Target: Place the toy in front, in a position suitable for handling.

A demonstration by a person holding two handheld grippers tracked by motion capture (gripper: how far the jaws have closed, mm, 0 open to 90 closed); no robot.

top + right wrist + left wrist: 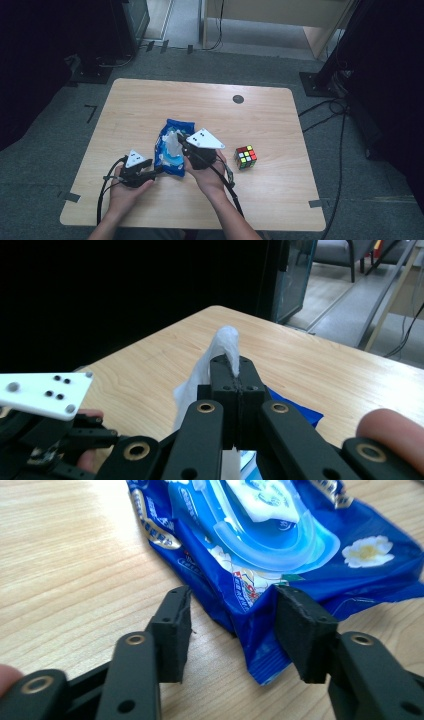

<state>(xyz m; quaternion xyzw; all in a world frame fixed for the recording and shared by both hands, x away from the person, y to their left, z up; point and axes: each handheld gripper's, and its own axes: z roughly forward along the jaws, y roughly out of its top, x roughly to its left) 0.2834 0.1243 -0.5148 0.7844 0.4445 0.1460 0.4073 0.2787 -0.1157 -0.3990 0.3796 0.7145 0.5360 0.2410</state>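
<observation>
A blue wet-wipe pack [167,157] lies flat on the wooden table [145,100], its pale blue lid [280,545] open. My right gripper [181,139] is above the pack, shut on a white wipe [215,355] that trails down from its tips toward the pack [295,410]. My left gripper [232,610] sits low at the pack's near corner [255,630]. Its jaws straddle that corner: the right pad [300,625] is against the foil and the left pad [175,625] stands apart from it. In the high view the left gripper [157,170] is at the pack's left front.
A colourful puzzle cube [245,157] stands on the table to the right of my right hand. A small black disc [238,99] lies near the far edge. Cables trail off the table's front. Dark stands and cables ring the table on the floor.
</observation>
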